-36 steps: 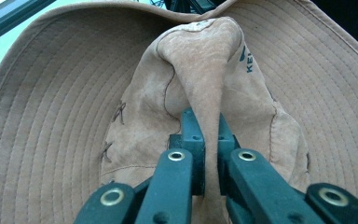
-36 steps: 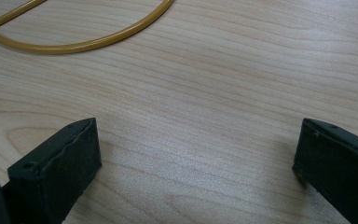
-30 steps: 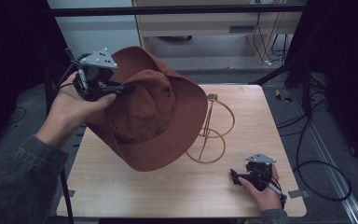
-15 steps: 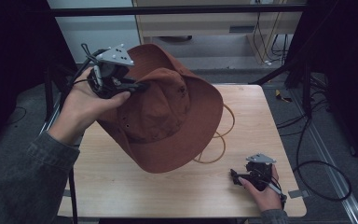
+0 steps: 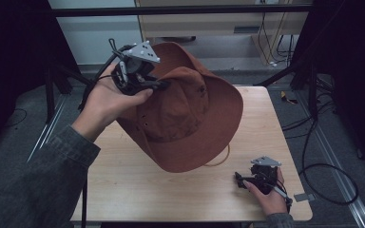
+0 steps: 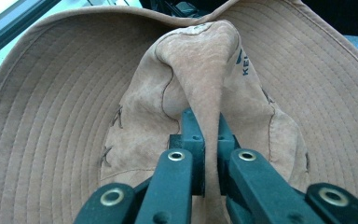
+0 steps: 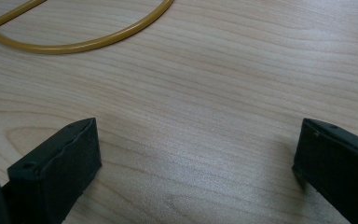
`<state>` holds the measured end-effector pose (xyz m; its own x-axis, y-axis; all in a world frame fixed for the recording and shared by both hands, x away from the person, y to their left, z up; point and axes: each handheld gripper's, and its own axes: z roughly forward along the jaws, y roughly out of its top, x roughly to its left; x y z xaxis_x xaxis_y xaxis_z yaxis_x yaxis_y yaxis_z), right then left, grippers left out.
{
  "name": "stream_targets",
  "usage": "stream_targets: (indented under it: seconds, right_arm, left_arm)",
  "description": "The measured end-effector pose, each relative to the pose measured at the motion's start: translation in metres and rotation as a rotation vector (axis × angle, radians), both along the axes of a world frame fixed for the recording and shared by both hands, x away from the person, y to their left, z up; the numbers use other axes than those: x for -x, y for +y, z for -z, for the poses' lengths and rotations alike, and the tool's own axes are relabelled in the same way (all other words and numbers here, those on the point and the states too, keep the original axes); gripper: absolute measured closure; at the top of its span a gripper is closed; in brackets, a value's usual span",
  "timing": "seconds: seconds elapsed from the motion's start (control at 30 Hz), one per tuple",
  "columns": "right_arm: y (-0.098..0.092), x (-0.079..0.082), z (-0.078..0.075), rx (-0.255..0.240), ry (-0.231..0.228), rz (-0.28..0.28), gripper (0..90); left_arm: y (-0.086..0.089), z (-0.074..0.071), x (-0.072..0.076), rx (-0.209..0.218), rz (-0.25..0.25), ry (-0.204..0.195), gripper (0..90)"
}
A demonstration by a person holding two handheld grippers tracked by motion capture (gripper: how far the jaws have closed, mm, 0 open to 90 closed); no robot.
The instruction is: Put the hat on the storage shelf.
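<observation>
I take the wooden table [image 5: 123,190] as my landmark. On its top lies a gold wire ring [image 7: 74,44], a thin curved hoop with a straight bar joining it. Beyond the table's far edge I see a pale cabinet [image 5: 209,23]. Right of the table, black cables [image 5: 323,166] loop across the grey floor beside a metal rail [image 5: 356,209].

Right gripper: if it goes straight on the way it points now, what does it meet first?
Probably the gold wire ring lying on the table; the right gripper is open and low, with bare wood before it.
</observation>
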<state>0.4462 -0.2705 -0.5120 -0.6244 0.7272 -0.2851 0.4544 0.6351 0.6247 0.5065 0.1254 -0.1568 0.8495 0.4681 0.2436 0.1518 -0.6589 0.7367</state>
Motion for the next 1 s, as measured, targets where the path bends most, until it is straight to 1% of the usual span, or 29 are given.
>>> stream_targets:
  seconds: [0.17, 0.3, 0.37, 0.73, 0.87, 0.93, 1.0]
  right_arm:
    - [0.0, 0.0, 0.0, 0.001, -0.001, -0.001, 0.6]
    - [0.0, 0.0, 0.0, 0.0, 0.002, -0.001, 0.6]
    - [0.0, 0.0, 0.0, 0.002, 0.001, -0.002, 0.6]
    - [0.0, 0.0, 0.0, -0.001, 0.002, -0.003, 0.6]
    - [0.0, 0.0, 0.0, -0.001, -0.001, -0.007, 0.7]
    - [0.0, 0.0, 0.0, -0.003, 0.004, -0.005, 0.7]
    - [0.0, 0.0, 0.0, -0.003, 0.003, -0.005, 0.7]
  left_arm:
    - [-0.015, 0.004, -0.004, -0.019, 0.008, -0.001, 88.7]
    - [-0.029, 0.006, -0.009, -0.021, 0.016, 0.001, 88.8]
    - [-0.034, 0.006, -0.01, -0.028, 0.022, -0.002, 88.8]
    - [-0.071, 0.008, -0.017, -0.038, 0.063, -0.003, 88.7]
    - [-0.085, 0.01, -0.022, -0.042, 0.07, -0.002, 88.7]
    - [-0.091, 0.011, -0.026, -0.046, 0.071, 0.003, 88.7]
    - [-0.098, 0.012, -0.03, -0.04, 0.074, 0.003, 88.7]
